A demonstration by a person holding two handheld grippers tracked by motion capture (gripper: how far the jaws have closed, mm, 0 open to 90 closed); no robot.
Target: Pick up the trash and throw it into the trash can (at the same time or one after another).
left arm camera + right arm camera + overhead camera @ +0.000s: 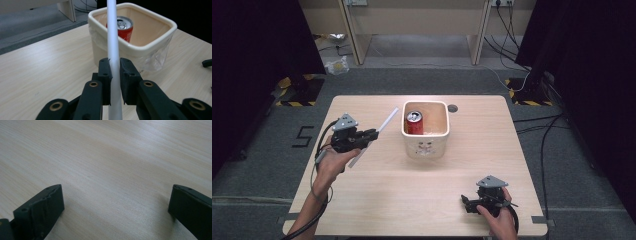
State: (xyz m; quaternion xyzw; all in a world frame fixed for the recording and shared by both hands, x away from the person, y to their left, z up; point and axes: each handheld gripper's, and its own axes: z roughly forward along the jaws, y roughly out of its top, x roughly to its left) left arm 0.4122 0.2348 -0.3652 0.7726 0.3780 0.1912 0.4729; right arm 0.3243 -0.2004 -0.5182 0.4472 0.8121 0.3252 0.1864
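Between my left gripper's [115, 75] black jaws, I am pinching the long white plastic tube [113, 45], which is running toward twelve o'clock at the cream square bin [150, 47] holding a red soda can [124, 28]. My right gripper [115, 202] is resting spread wide over the pale wooden table [105, 157].

The table [412, 190] is evenly lit from overhead; dark surroundings are seen at both sides. Soft shadows are cast under the jaws, which are blurred close up.
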